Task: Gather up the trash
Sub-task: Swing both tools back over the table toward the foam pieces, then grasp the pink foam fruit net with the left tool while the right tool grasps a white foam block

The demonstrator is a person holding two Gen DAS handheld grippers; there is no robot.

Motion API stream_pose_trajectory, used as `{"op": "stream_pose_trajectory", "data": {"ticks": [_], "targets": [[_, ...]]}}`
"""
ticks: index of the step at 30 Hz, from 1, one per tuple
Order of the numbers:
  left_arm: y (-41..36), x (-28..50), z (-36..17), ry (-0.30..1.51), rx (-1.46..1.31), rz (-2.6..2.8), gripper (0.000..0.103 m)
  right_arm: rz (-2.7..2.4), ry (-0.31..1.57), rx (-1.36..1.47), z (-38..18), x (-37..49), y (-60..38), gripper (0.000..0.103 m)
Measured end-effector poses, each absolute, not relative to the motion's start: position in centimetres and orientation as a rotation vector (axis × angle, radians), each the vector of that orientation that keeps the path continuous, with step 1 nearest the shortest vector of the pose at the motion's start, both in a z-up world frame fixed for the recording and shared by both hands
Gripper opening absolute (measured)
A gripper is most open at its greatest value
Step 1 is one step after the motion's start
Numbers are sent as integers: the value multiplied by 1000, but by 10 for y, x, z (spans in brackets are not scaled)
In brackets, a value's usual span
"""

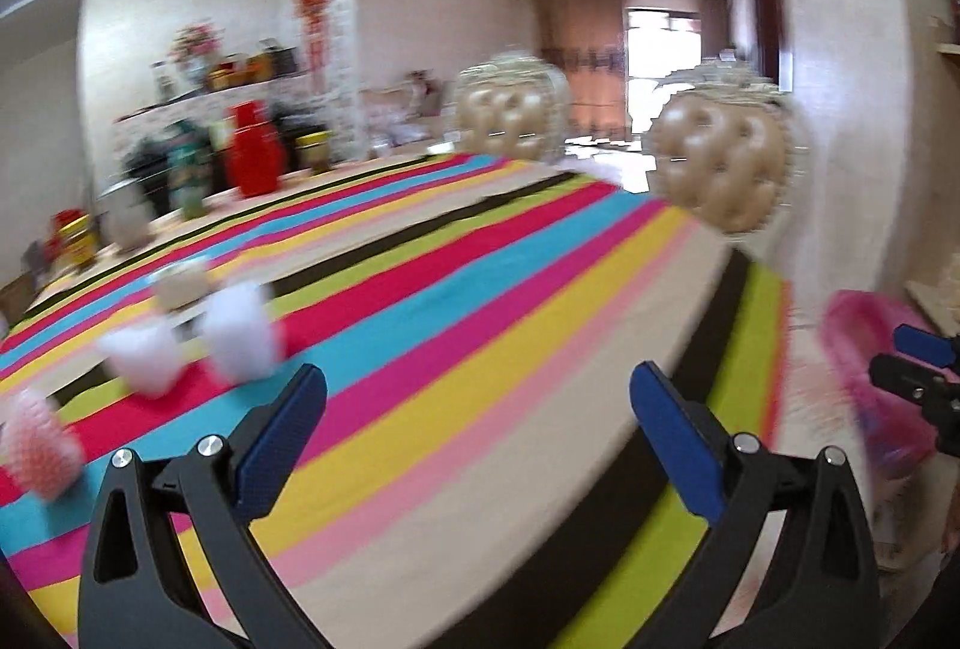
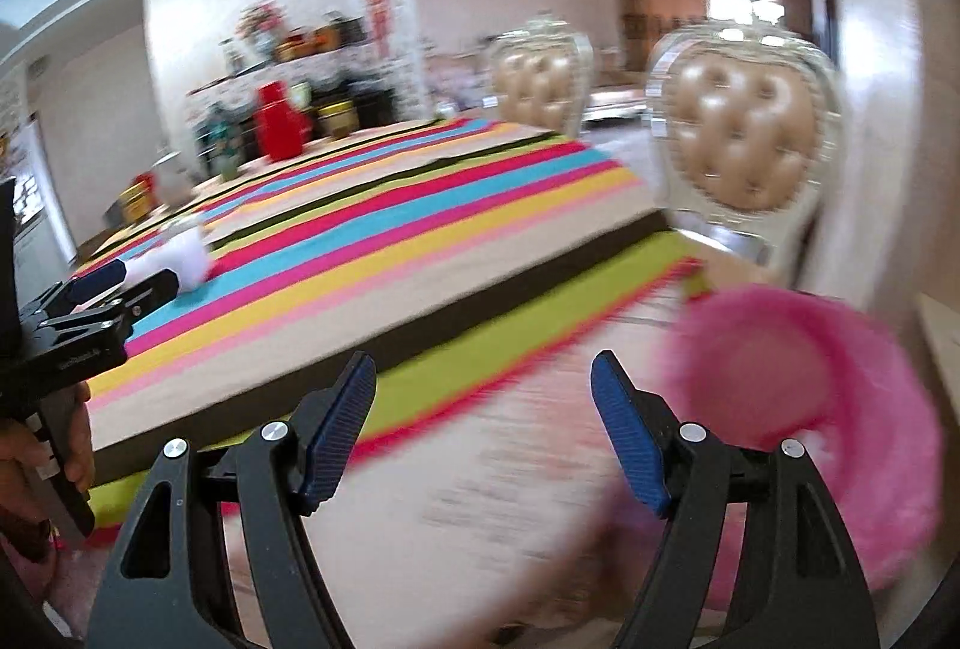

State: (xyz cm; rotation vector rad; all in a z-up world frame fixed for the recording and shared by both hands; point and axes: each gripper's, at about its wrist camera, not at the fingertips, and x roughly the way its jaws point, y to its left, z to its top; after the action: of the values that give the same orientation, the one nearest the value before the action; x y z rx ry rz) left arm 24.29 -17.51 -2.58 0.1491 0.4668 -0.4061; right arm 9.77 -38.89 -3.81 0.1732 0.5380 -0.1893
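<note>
Both views are motion-blurred. My left gripper (image 1: 477, 379) is open and empty above the striped tablecloth (image 1: 480, 253). White crumpled paper wads (image 1: 237, 334) and a red-and-white foam net (image 1: 36, 448) lie on the cloth to its left. My right gripper (image 2: 483, 370) is open and empty off the table's near edge, above the floor. A pink trash basket (image 2: 840, 409) stands on the floor to its right; it also shows in the left wrist view (image 1: 870, 379). A white wad (image 2: 183, 253) shows far left on the table.
Two tufted beige chairs (image 2: 744, 139) stand at the table's right side. A red bottle (image 1: 255, 151), jars and cans crowd the table's far left end. The left gripper (image 2: 96, 307) shows at the right view's left edge.
</note>
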Motion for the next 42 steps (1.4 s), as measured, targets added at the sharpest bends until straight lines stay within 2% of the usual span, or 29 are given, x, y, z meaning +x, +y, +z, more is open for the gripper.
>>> {"op": "stream_pose_trajectory", "data": {"ticks": [12,20,30,42], "targets": [[17,260,-35,515,27,27,98,124,567,88,-31,193,-239,71],[91,254,-34,544,-39,164,98,247,611,81,-32,247,-181,73],[136,291,-51,691,-119,153,98,265,642,50,-41,309,-141,73],[116,347,-61,730,-145,51,98,250,705,17,-57,385,-114,73]]}}
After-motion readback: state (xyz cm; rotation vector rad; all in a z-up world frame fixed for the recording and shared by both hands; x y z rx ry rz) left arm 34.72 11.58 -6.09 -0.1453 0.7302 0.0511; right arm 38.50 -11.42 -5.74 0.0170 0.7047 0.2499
